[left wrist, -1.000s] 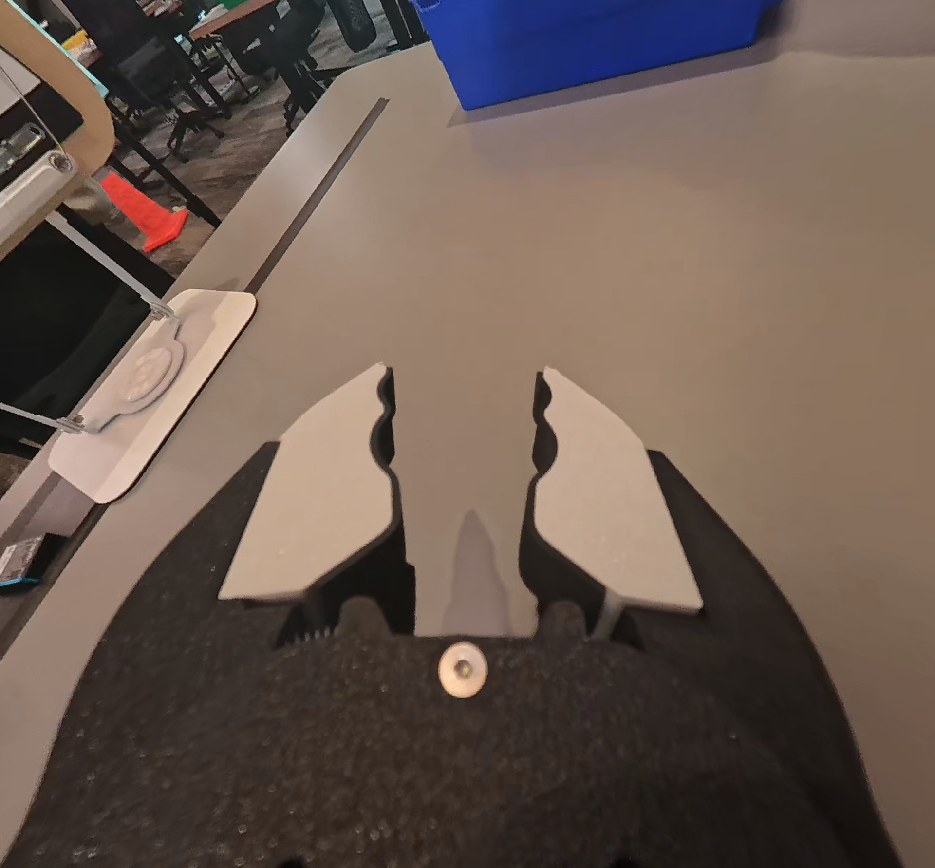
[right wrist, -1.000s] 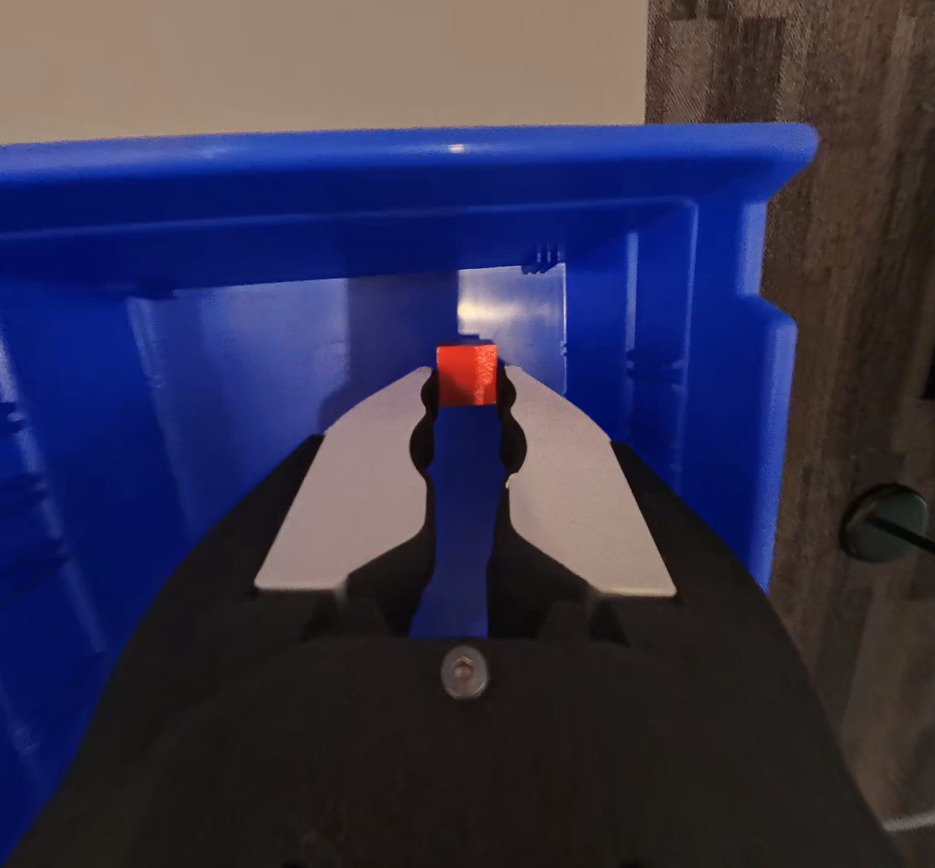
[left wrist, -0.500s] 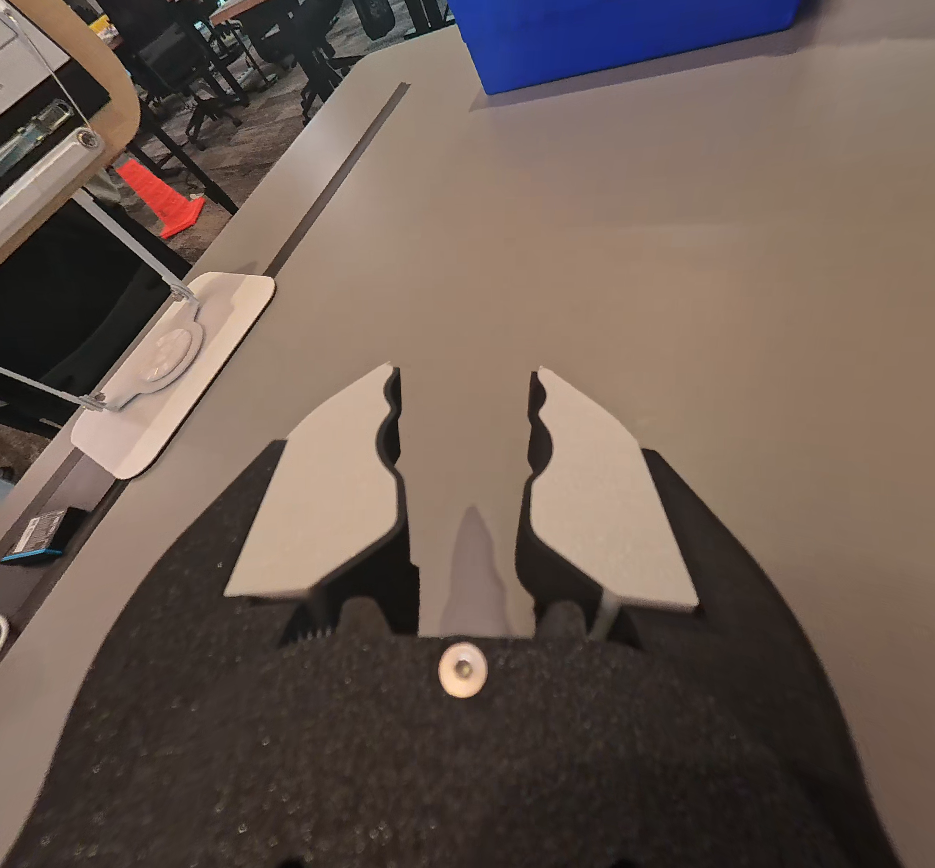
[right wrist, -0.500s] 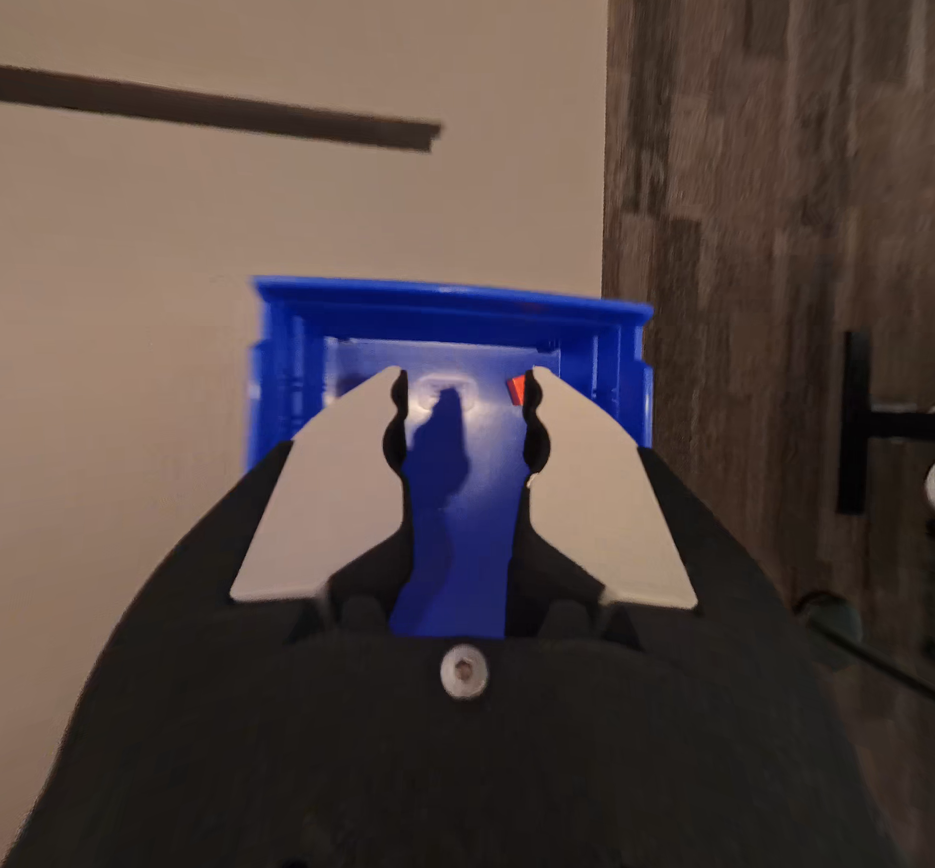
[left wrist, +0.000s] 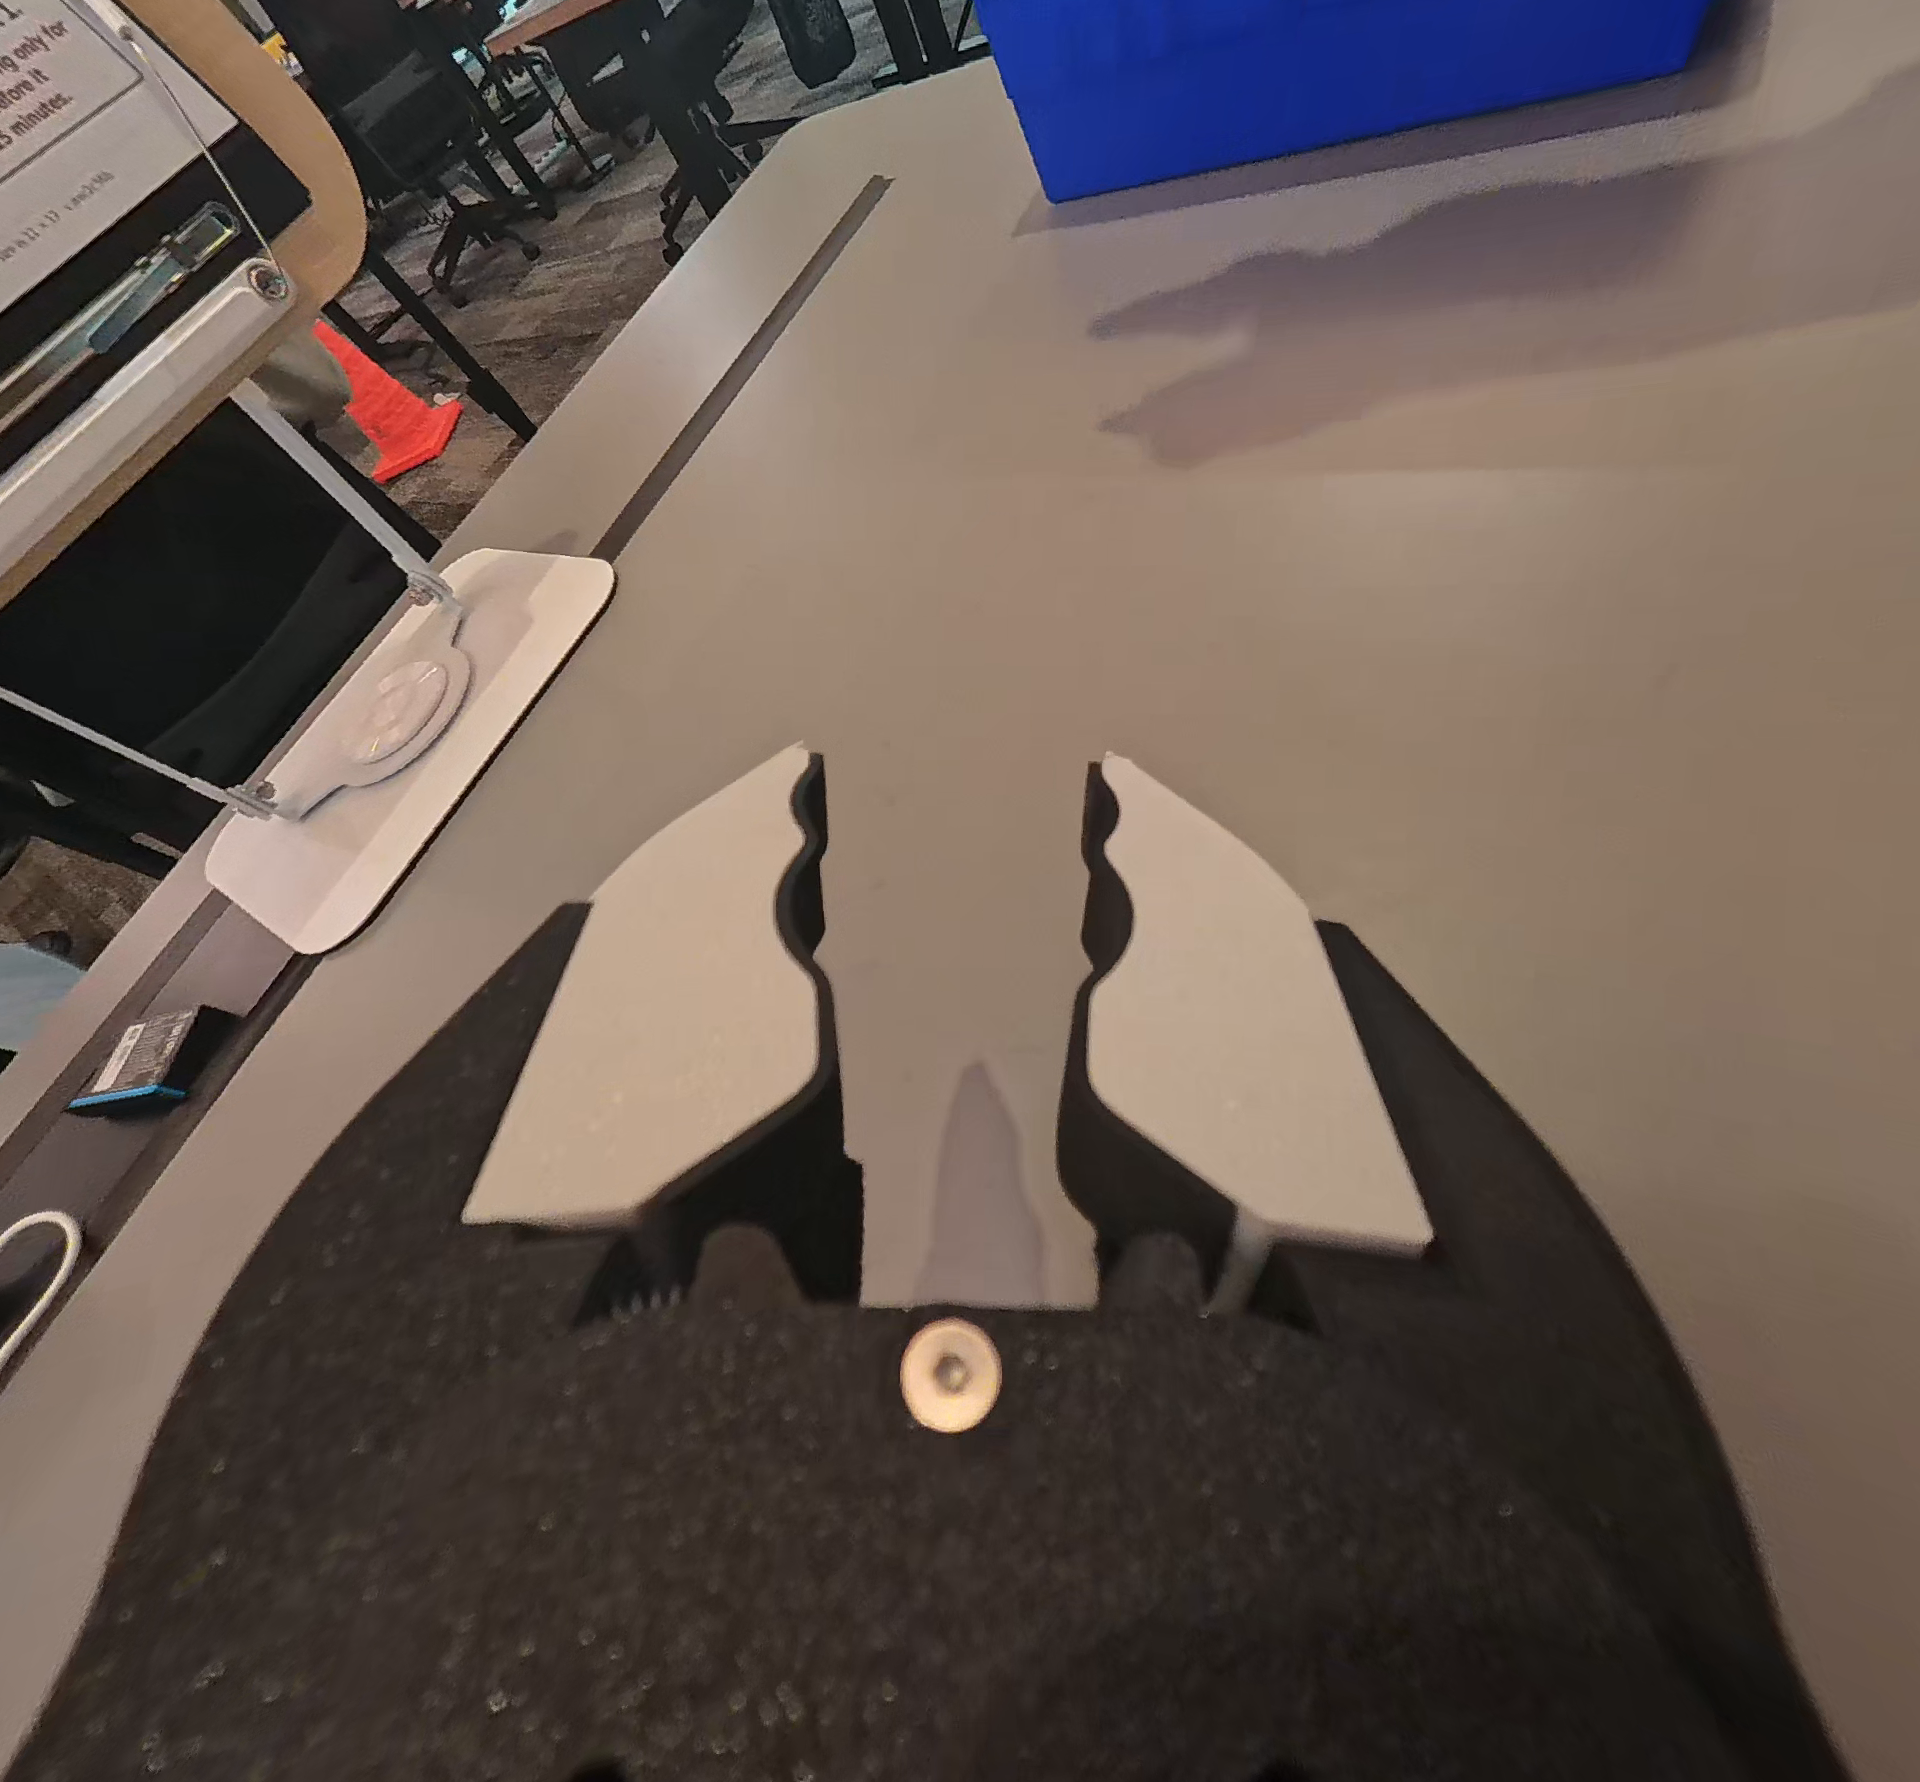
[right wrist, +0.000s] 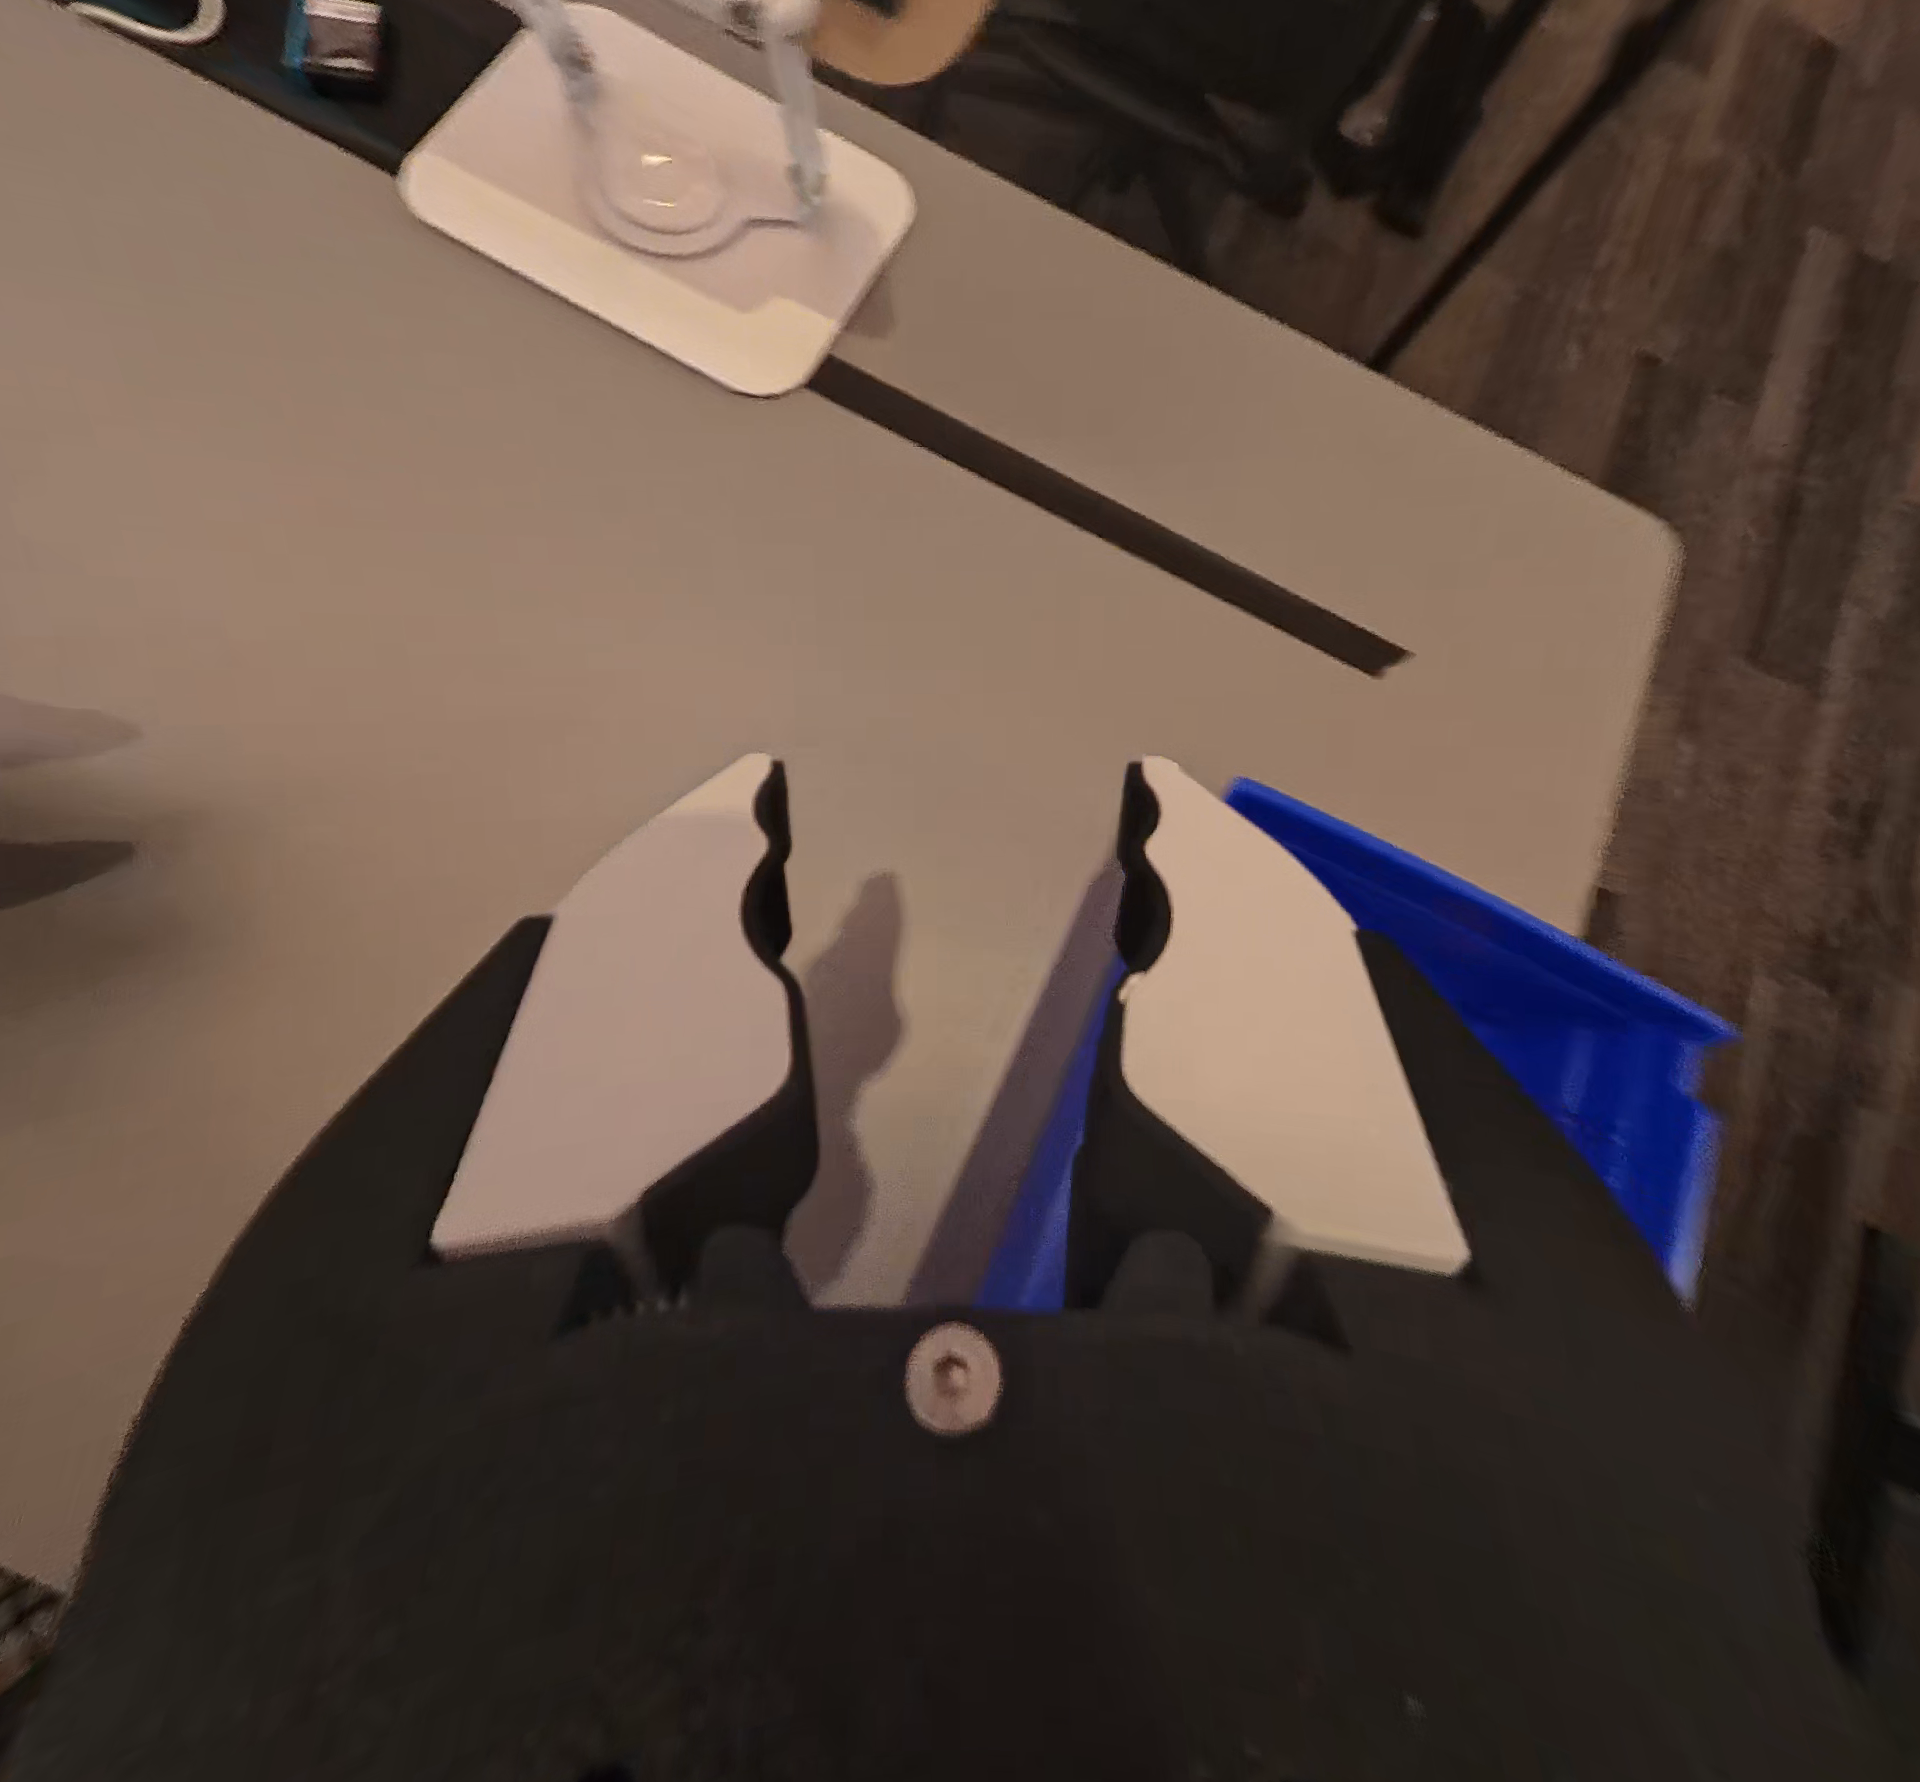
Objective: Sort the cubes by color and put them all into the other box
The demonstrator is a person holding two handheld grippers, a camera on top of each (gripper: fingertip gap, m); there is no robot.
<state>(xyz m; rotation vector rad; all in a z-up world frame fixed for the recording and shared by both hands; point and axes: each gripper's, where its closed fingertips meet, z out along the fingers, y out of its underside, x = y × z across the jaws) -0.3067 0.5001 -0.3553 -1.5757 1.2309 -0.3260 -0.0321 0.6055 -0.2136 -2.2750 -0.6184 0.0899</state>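
Observation:
My left gripper (left wrist: 951, 766) is open and empty, low over the grey table (left wrist: 1351, 693). A blue box (left wrist: 1351, 18) stands far ahead of it at the table's far end; its inside is hidden. My right gripper (right wrist: 951, 776) is open and empty above the table (right wrist: 416, 589). The corner of a blue box (right wrist: 1507, 1005) shows just right of and partly behind its right finger, near the table's right edge. No cube shows in either view.
A white stand base (left wrist: 416, 735) with thin metal legs sits at the table's left edge; it also shows in the right wrist view (right wrist: 665, 267). A dark slot (right wrist: 1122, 527) runs along the table. Beyond the edge are the floor, chairs and an orange cone (left wrist: 400, 402).
My right gripper let go of the red cube inside the blue box, opened, then pulled up and swung away to the left. My left gripper drifted slightly and stayed open.

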